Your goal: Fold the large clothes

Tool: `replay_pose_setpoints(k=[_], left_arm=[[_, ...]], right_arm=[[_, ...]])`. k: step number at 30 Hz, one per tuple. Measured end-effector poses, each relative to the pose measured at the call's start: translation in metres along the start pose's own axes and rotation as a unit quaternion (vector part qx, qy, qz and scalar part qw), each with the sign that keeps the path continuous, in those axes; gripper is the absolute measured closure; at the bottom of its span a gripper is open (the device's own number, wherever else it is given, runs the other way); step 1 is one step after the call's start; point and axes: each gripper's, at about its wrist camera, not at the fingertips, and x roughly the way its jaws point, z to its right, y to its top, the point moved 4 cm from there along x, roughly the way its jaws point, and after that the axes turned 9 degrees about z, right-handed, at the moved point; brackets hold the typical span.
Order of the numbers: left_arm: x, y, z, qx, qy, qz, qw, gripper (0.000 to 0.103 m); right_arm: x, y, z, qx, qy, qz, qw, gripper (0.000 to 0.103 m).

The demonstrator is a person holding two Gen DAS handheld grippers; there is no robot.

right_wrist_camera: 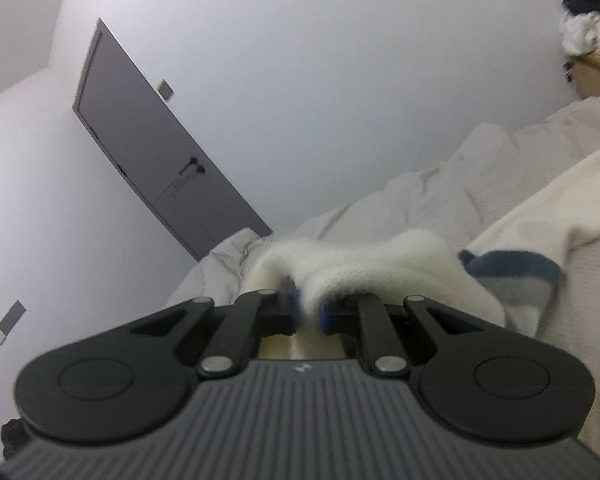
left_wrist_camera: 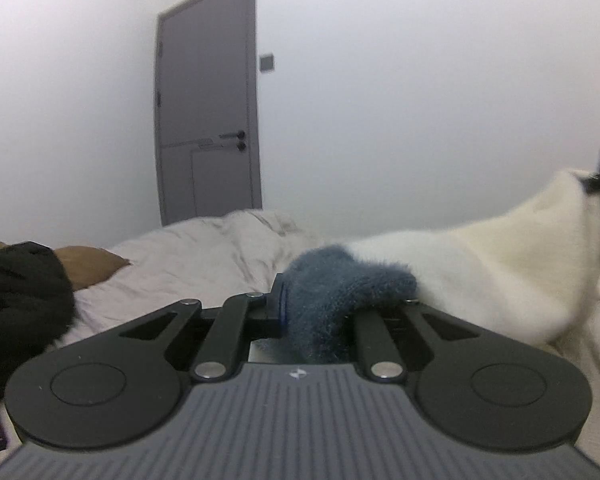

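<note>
Here the cream-white fuzzy knit sweater with dark blue trim (left_wrist_camera: 480,276) is lifted off the bed, stretched between the two grippers. Its blue ribbed cuff or hem (left_wrist_camera: 332,280) is bunched over the left gripper (left_wrist_camera: 300,312), whose fingers are clamped together on that blue knit; only the left finger (left_wrist_camera: 274,308) shows, the other is buried under the fabric. From the blue edge the white body of the sweater runs rightward and up to the far right of the left wrist view, where the other gripper appears only as a dark blur.

In the right wrist view the right gripper (right_wrist_camera: 308,314) has its fingers pressed on a thick fold of the white knit (right_wrist_camera: 340,272). Beside that fold, to its right, a blue-edged part of the sweater (right_wrist_camera: 512,268) hangs toward the bed.

Under the sweater lies the bed with a rumpled pale grey-beige cover (left_wrist_camera: 188,260). Left of the sweater on the bed sit a tan cushion (left_wrist_camera: 88,264) and a black fuzzy garment (left_wrist_camera: 20,292). Behind the bed stands a closed grey door with a black handle (left_wrist_camera: 208,120), with a small grey wall switch (left_wrist_camera: 267,63) just beside it on the white wall.
</note>
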Motion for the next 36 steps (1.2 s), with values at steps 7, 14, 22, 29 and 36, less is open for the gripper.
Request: replay_pose_setpoints(k=[7,14,22,29,36], left_arm=[[-0.079,0.036,-0.039,-0.029,0.018,0.039,0.9987,0.09],[-0.105,0.031,-0.062,-0.088,0.031,0.017,0.9955,0.09],[-0.035,-0.022,-0.069,-0.128,0.057,-0.08,0.9869,0.09],[0.041,-0.084,-0.054,-0.115,0.056,-0.137,0.9823,0.09],[0.096,-0.142,-0.06,-0.156,0.037,-0.185,0.9696,0.089]], right_arm=[[-0.109,-0.004,-0.006,-0.001,0.01,0.028,1.0,0.09],[-0.144,-0.034,-0.006,-0.006,-0.002,0.001,1.0,0.089],[-0.106,-0.076,0.028,0.018,-0.052,-0.103,0.993,0.089],[-0.046,-0.106,0.071,0.018,-0.089,-0.144,0.985,0.089],[-0.014,-0.141,0.095,0.032,-0.089,-0.174,0.98,0.088]])
